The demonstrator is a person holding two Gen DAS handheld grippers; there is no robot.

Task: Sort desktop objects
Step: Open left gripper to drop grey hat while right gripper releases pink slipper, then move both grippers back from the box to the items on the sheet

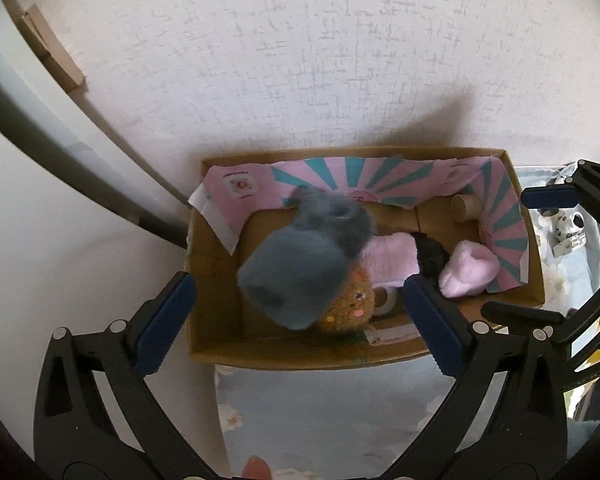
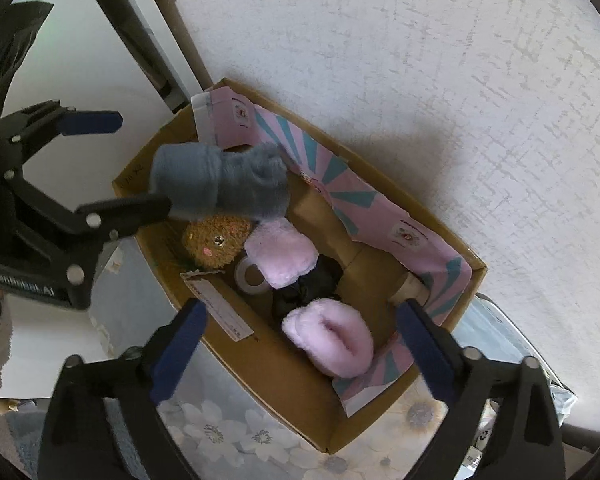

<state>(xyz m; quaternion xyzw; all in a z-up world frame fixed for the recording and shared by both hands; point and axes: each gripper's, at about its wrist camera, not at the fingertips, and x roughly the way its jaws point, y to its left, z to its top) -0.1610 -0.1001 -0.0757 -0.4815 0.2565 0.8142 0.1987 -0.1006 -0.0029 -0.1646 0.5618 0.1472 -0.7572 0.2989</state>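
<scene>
An open cardboard box (image 1: 214, 280) (image 2: 284, 372) lined with pink and teal paper stands against the wall. A grey fuzzy sock (image 1: 300, 256) (image 2: 220, 184), blurred, hangs over the box's left part, free of any pad. My left gripper (image 1: 300, 316) (image 2: 144, 162) is open above it. My right gripper (image 2: 304, 316) (image 1: 506, 252) is open over a pink fuzzy sock (image 2: 328, 336) (image 1: 468, 272) lying in the box. Inside also lie a second pink sock (image 2: 280, 256), a brown plush toy (image 2: 216, 244) (image 1: 352, 304), a tape roll (image 2: 248, 276), a black item (image 2: 308, 284) and a cardboard tube (image 2: 408, 286).
The box sits on a pale blue floral cloth (image 2: 220, 432) (image 1: 320, 412). A textured white wall rises behind it. Small black-and-white ceramic pieces (image 1: 568, 228) lie to the right of the box. A dark frame bar (image 1: 80, 168) runs along the left.
</scene>
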